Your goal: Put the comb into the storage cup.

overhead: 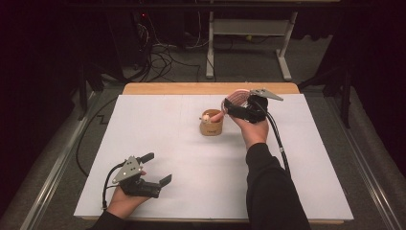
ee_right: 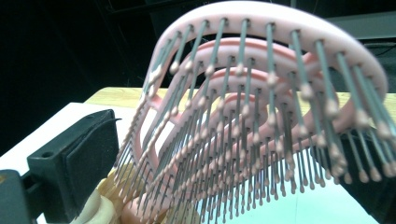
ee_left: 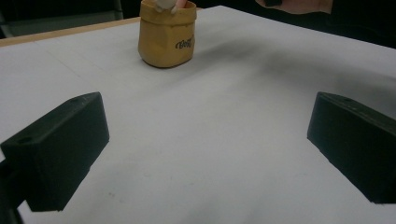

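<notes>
Near the table's (overhead: 306,191) front left corner the left gripper (overhead: 158,167) rests low on the white top with its jaws wide and nothing between them. Farther back, near the middle toward the rear edge, stands a small tan pouch (overhead: 211,125) holding a pale item too small to identify, and the pink brush (overhead: 235,100) has its handle down in it, long axis slanting up and right to the bristled head. That head lies between the right gripper's (overhead: 238,109) jaws, which stand wide with the left pad clear of the bristles; beyond are a wooden rear edge, cables (overhead: 163,60) and a white frame (overhead: 249,28) on the dark floor.
</notes>
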Action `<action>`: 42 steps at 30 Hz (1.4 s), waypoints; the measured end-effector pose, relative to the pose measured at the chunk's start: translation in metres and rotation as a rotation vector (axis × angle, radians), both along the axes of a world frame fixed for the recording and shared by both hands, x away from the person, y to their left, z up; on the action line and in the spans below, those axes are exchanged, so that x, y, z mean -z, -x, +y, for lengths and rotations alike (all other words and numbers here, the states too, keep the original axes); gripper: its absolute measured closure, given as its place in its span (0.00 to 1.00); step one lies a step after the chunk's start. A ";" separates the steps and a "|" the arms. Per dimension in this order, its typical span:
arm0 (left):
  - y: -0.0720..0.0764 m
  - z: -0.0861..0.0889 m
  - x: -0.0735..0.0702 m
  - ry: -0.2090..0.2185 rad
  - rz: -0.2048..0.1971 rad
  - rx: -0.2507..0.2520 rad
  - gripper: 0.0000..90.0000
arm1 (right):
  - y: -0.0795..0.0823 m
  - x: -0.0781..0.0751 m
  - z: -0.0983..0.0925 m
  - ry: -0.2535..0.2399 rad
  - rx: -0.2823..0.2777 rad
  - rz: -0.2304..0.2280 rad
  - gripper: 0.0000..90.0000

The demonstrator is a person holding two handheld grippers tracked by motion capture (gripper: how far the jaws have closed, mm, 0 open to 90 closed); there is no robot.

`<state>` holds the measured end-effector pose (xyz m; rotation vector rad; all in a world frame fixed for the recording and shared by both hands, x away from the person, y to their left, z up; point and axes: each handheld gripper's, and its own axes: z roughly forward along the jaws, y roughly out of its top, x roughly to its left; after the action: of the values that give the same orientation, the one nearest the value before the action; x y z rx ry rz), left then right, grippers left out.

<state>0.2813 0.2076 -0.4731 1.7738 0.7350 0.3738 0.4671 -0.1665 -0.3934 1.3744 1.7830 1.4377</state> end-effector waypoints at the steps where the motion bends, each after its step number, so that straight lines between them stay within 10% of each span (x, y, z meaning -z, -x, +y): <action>1: 0.000 0.000 0.000 0.005 -0.001 -0.002 0.00 | 0.000 0.000 0.000 0.002 -0.001 -0.001 0.02; 42: -0.002 -0.002 -0.002 0.008 -0.001 0.004 0.00 | 0.001 -0.003 -0.001 0.096 -0.026 -0.004 0.00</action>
<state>0.2838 0.2060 -0.4715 1.7671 0.7317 0.3683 0.4662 -0.1673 -0.3908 1.3028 1.8487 1.3488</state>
